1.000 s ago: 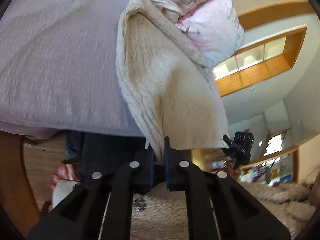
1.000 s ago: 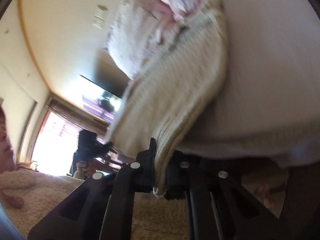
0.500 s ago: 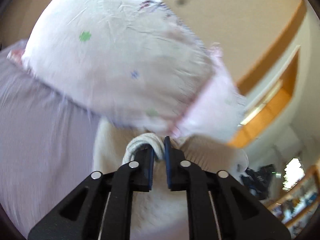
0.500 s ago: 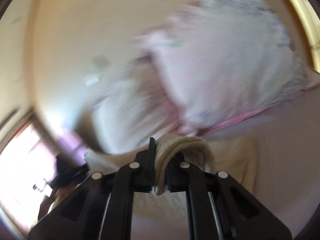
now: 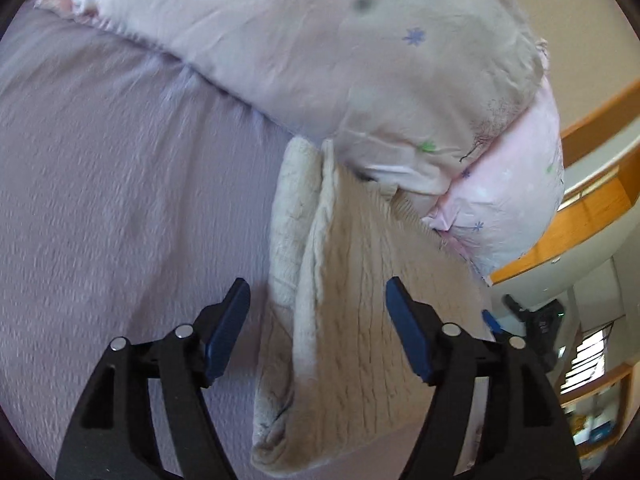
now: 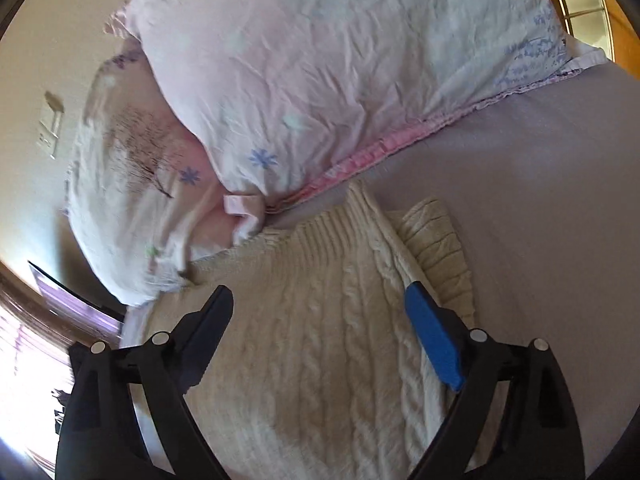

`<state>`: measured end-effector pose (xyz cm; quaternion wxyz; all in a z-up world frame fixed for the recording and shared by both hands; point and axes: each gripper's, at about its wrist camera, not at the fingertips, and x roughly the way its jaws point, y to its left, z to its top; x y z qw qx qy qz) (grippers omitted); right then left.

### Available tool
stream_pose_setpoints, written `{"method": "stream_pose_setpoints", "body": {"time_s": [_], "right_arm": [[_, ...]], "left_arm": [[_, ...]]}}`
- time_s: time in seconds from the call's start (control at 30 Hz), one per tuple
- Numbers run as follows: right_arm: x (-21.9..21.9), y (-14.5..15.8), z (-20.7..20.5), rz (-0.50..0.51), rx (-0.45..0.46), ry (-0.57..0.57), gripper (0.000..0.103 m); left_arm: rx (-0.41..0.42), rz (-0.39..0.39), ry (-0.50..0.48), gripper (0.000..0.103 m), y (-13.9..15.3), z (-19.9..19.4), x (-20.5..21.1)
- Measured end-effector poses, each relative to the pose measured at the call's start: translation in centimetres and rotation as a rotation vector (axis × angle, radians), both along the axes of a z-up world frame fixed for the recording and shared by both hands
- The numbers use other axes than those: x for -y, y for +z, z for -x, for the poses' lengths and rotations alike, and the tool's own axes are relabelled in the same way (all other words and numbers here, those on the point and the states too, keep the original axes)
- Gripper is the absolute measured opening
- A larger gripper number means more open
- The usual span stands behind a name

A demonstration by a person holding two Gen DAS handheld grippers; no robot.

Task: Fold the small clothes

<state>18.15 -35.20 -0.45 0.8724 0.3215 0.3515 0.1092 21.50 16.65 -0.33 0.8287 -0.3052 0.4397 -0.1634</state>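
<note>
A cream cable-knit sweater (image 5: pixel 344 320) lies folded on the lavender bed sheet (image 5: pixel 120 200), its far edge against the pillows. It also shows in the right wrist view (image 6: pixel 328 344), with a ribbed cuff or hem (image 6: pixel 436 240) sticking out at the right. My left gripper (image 5: pixel 318 320) is open and empty, its jaws straddling the sweater just above it. My right gripper (image 6: pixel 320 328) is open and empty over the sweater's middle.
Two pink-and-white flowered pillows (image 5: pixel 360 60) lie at the head of the bed, also in the right wrist view (image 6: pixel 320 80). The sheet (image 6: pixel 540 200) stretches to the right. A wooden shelf (image 5: pixel 580 208) and a wall switch (image 6: pixel 50 124) are behind.
Both grippers carried the sweater's edge up toward the pillows, folding it over, then opened and let it go. It now lies flat on the bed.
</note>
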Motion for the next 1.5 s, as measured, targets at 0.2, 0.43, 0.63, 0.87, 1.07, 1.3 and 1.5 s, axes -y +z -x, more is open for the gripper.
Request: {"method": "stream_pose_setpoints", "body": {"time_s": [0.2,0.43,0.63,0.87,1.07,1.3,1.5], "right_arm": [[2.1,1.2,4.0,-0.048,0.08,0.012,0.093],[6.0,2.8,7.0,-0.043,0.158,-0.056,0.093],[7.6,2.9,7.0,-0.049,0.148,-0.116,0.093],[9.1,0.9,4.6,-0.125,0.03,-0.01,0.102],[6.6,-3.0,-2.0,-0.195,-0.162,0.125,0.097],[5.3,-4.0,-2.7,-0.194,-0.154,0.145,0.04],[1.9,-1.9,-1.6,-0.251,-0.047,0.222,0.033]], "left_arm": [[-0.079,0.145,-0.019,0.017,-1.0,-0.6,0.9],[0.181,0.456,-0.223,0.014,8.2,-1.4,10.5],[0.047,0.6,-0.596,0.035,7.0,-4.4,29.9],[0.145,0.323,-0.411,0.077,6.0,-3.5,23.1],[-0.067,0.15,-0.354,0.078,1.0,-4.1,21.4],[-0.061,0.131,-0.382,0.065,-1.0,-3.5,24.4],[0.092,0.128,-0.383,0.037,2.0,-0.9,19.5]]}}
